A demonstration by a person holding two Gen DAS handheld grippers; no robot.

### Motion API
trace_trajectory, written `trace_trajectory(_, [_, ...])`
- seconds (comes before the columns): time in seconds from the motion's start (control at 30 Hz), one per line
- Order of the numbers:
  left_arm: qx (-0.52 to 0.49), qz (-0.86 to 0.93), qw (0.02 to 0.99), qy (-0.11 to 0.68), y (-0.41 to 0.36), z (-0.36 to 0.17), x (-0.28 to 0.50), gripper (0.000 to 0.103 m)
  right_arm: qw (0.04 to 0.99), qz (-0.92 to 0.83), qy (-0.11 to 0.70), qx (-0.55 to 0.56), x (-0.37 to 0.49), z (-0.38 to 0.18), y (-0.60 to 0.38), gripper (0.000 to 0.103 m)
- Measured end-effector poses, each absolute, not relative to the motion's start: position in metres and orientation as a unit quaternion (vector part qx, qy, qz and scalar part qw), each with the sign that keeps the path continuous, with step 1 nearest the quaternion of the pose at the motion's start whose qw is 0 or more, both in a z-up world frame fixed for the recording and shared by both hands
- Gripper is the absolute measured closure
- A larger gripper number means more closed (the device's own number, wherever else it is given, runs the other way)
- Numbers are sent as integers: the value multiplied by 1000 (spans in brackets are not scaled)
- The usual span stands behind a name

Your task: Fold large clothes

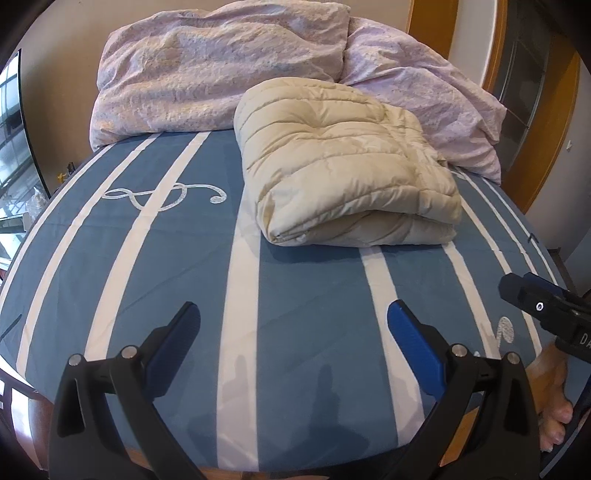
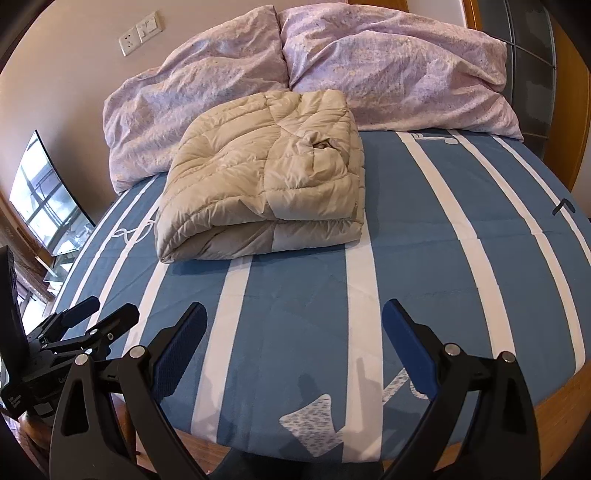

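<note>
A beige quilted down jacket (image 1: 343,166), folded into a thick rectangular bundle, is seen lying on a blue bedsheet with white stripes (image 1: 303,295), near the middle of the bed and just in front of two crumpled lilac pillows (image 1: 221,70). The left gripper (image 1: 293,325), black with blue pads, is held above the near edge of the sheet with its fingers spread wide apart and nothing between them. The right gripper (image 2: 295,325) is likewise held wide open and empty, well apart from the jacket.

A white treble-clef motif (image 1: 162,195) on the sheet is shown fully only in the left wrist view, where bare toes (image 1: 557,417) are also seen at the lower right. A puckered hollow in the jacket's top layer (image 2: 321,146), a white wall socket and switch plate (image 2: 142,31) and a window (image 2: 48,199) at the left are shown clearly only in the right wrist view.
</note>
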State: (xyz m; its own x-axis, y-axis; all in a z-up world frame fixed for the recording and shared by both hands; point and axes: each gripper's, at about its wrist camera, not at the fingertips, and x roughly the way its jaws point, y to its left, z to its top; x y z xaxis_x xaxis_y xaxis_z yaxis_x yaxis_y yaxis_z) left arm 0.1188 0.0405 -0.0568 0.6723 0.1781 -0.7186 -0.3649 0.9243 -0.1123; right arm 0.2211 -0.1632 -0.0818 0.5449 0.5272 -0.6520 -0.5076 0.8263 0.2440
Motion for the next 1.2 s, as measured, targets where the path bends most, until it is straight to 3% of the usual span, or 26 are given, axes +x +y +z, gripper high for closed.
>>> trace_trajectory(1.0, [-152,118,908,373,40,-43,111,2,870,307,385,27,211,-78,-161,5])
trace_trajectory(1.2, [-152,117,907,374,40,-43,113,2,871,302,385,35,214,-80,-163,1])
